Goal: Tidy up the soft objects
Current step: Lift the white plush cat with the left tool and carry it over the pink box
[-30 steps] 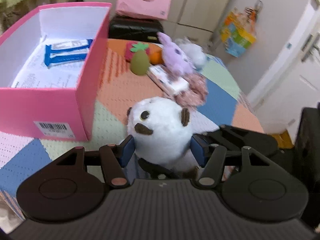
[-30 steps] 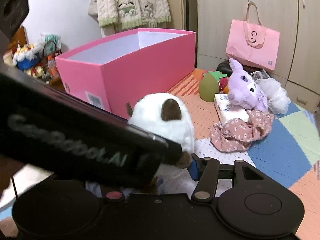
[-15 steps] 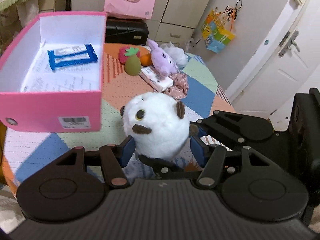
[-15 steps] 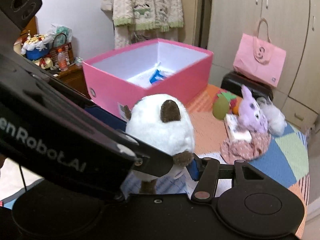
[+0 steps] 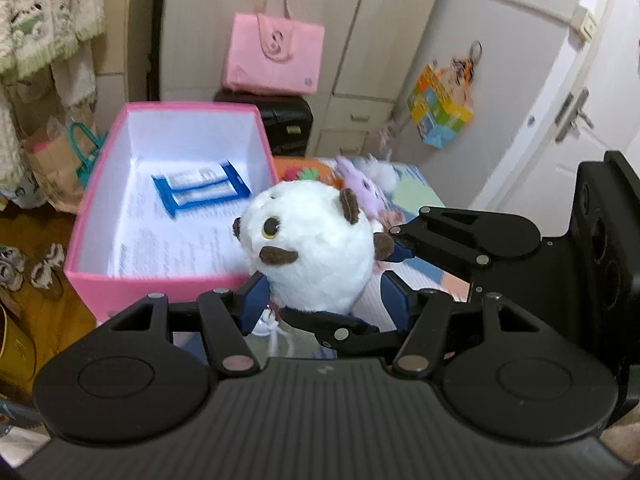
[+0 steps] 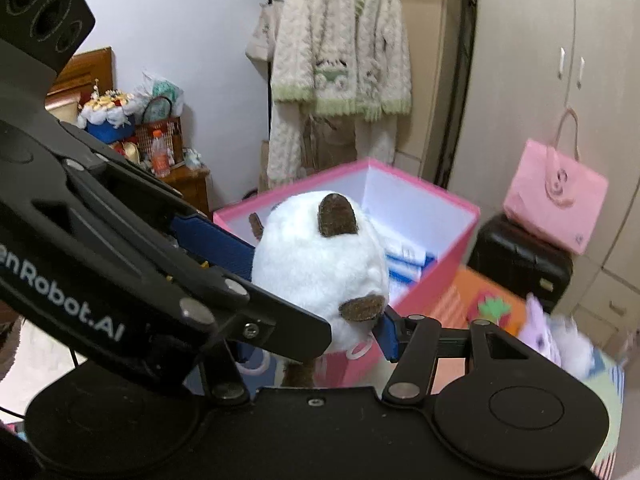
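While both jaws pinch round fluffy white plush (image 5: 308, 248), glossy pink rectangular box (image 5: 168, 284) sits behind.

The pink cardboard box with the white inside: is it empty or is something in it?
Not empty. The open pink box holds blue-and-white packets lying on printed paper on its floor.

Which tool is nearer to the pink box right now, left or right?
Left. The left tool holds the white plush toy right at the pink box near wall; the right tool grips the toy from the side away from the box.
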A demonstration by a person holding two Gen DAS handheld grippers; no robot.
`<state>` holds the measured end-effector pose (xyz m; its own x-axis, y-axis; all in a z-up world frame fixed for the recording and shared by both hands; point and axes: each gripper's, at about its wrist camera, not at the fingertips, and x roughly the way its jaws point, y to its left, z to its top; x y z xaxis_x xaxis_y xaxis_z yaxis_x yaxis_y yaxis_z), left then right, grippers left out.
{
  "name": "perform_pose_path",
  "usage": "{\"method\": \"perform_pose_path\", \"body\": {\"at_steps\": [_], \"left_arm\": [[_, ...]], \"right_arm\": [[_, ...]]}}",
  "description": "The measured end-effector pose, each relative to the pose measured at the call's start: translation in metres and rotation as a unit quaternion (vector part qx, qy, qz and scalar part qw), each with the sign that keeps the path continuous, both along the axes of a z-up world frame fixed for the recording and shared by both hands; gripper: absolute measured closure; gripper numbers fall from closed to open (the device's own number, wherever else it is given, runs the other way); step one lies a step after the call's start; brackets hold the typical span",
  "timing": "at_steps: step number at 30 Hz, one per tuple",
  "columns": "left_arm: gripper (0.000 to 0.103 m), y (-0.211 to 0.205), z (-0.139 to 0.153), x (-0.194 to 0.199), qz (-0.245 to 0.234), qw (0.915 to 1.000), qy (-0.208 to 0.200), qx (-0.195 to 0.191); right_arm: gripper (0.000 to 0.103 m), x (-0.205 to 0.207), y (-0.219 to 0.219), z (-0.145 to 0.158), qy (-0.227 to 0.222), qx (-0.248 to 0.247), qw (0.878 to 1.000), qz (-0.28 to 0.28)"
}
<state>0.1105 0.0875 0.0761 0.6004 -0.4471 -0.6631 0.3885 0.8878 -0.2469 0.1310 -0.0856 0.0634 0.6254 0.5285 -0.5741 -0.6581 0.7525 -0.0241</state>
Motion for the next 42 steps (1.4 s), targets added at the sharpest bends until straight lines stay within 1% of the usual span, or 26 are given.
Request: {"method": "perform_pose_path", "body": {"at_steps": [2,8,12,15,19,23,27,30,34,38,40,42], "left_arm": [[0.044,0.007,0.006,0.006,0.010,0.9999,-0.011,-0.004],[0.044,0.025,0.020,0.036,0.032,0.9982,-0.042,-0.028],[0.044,0.032,0.014,0.067,0.043,0.9974,-0.035,-0.046],[0.044,0.036,0.003,0.091,0.058,0.9964,-0.026,-0.056],[0.044,0.040,-0.016,0.121,0.065,0.9957,0.005,-0.065],[0.044,0.046,-0.039,0.149,0.080,0.9929,0.043,-0.077],[0.044,0.050,-0.061,0.169,0.089,0.9889,0.077,-0.091],[0.044,0.052,-0.076,0.181,0.093,0.9850,0.105,-0.100],[0.045,0.048,-0.087,0.190,0.096,0.9849,0.114,-0.088],[0.049,0.050,-0.094,0.196,0.089,0.9837,0.124,-0.096],[0.049,0.051,-0.096,0.196,0.094,0.9826,0.126,-0.099],[0.049,0.056,-0.093,0.192,0.098,0.9831,0.115,-0.103]], "right_arm": [[0.040,0.010,0.006,0.004,-0.004,0.012,1.000,0.001],[0.039,0.050,0.013,0.012,0.004,0.071,0.997,0.002],[0.038,0.081,0.017,0.005,0.015,0.086,0.996,0.003],[0.038,0.104,0.024,-0.003,0.033,0.085,0.996,0.003],[0.039,0.130,0.033,-0.019,0.056,0.061,0.997,-0.002],[0.039,0.152,0.045,-0.035,0.077,0.028,0.997,-0.007],[0.039,0.162,0.059,-0.047,0.071,-0.029,0.997,-0.002],[0.039,0.165,0.067,-0.056,0.074,-0.063,0.995,-0.003],[0.038,0.168,0.077,-0.066,0.054,-0.101,0.993,-0.010],[0.038,0.170,0.080,-0.071,0.046,-0.120,0.991,-0.026],[0.038,0.169,0.076,-0.069,0.046,-0.116,0.992,-0.028],[0.032,0.167,0.071,-0.065,0.055,-0.096,0.994,-0.024]]}}
